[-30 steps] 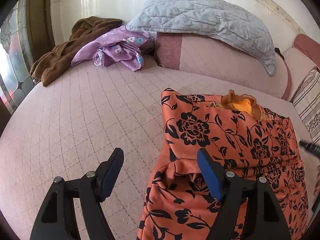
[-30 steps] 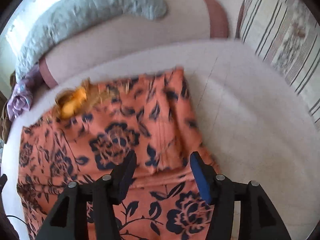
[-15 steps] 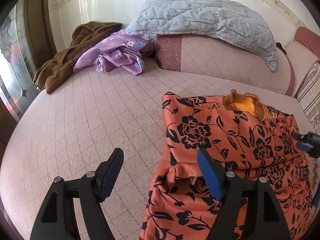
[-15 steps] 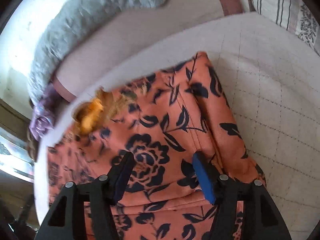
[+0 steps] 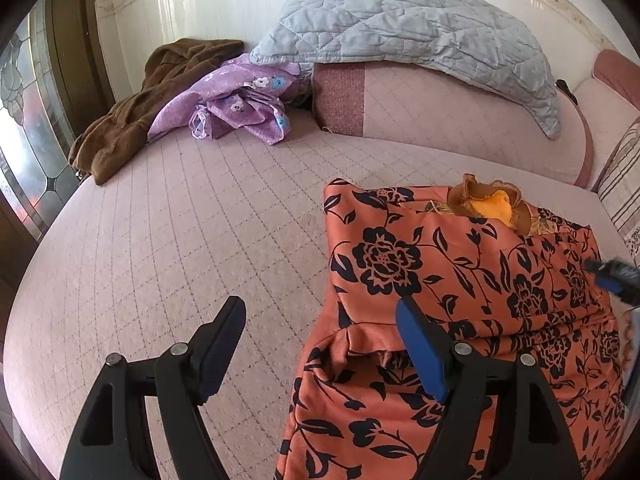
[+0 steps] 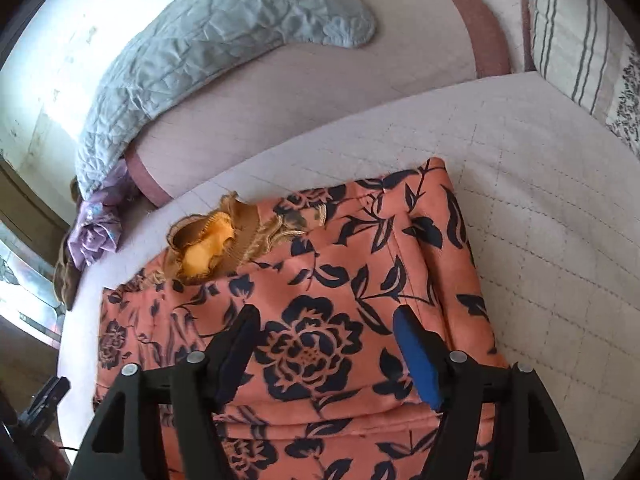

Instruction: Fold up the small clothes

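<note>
Left wrist view: the orange dress (image 5: 460, 292) lies on the pink mattress (image 5: 200, 232); it fills the lower right of the view, partly folded, with one layer doubled over another.
Dress, left edge: runs from a corner at the top down past a small pucker just inside the blue-padded finger (image 5: 420, 352); the mattress left of this edge is bare.
Dress, collar: the brown and yellow collar (image 5: 492, 204) sits at the dress's far edge, toward the bolster (image 5: 440, 120).
Left gripper (image 5: 320, 344): jaws wide apart and holding nothing; one finger is over bare mattress left of the dress, the other over the cloth, so the dress's left edge lies between them.
Right gripper (image 6: 324, 344): hovers over the big black flower at the middle of the dress; its jaws have just been opening and now stand wide, with flat cloth below the gap and nothing pinched.
Dress, fold line: in the right wrist view a straight fold edge crosses the dress just below the right gripper's fingers.
Dress, right edge: rolled over on itself, with bare mattress to its right as far as the striped pillow (image 6: 576, 40).
Beyond the dress: a purple flowered cloth (image 5: 236, 104) and a brown garment (image 5: 132, 108) are heaped well apart from it at the far left; a grey quilt (image 5: 400, 28) drapes the bolster behind it.
</note>
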{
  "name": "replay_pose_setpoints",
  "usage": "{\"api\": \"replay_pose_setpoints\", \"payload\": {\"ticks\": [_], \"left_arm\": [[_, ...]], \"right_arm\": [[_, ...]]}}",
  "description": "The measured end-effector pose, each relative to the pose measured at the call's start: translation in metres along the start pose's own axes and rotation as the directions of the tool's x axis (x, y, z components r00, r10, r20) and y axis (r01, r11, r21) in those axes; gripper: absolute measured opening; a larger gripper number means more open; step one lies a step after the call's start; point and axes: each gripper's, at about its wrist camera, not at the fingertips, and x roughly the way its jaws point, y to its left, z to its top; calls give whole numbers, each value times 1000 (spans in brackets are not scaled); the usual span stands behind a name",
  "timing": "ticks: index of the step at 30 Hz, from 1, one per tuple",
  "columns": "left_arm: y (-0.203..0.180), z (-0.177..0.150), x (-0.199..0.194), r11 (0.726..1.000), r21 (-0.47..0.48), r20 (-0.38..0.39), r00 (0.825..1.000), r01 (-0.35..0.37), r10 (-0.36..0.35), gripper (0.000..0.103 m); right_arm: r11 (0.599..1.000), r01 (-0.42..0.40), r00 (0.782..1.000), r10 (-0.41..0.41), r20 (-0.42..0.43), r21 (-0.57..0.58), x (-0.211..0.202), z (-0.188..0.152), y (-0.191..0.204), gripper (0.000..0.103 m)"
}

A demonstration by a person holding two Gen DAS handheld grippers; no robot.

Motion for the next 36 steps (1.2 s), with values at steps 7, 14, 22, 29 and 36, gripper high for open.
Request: {"api": "replay_pose_setpoints", "payload": {"ticks": [7, 14, 22, 29, 36], "left_arm": [[1, 0, -5, 1000, 12, -4, 1000, -9, 9, 78], [4, -3, -15, 1000, -4, -7, 1000, 0, 0, 79], [0, 2, 10, 1000, -20, -32, 999, 18, -19, 80], [-20, 12, 69, 999, 34, -112, 993, -35, 39, 80], [-19, 6, 77, 996, 68, -145, 987, -55, 64, 80]], "right_arm": [[1000, 1, 1000, -2, 9, 8, -8, -3, 0, 74], [998, 49, 998, -47, -51, 41, -9, -13, -20, 80], [998, -9, 1000, 7, 30, 69, -50, -10, -23, 80], [982, -181, 983, 182, -15, 60, -26, 10, -6, 80], [994, -91, 994, 94, -47, 61, -4, -5, -10, 79]]}}
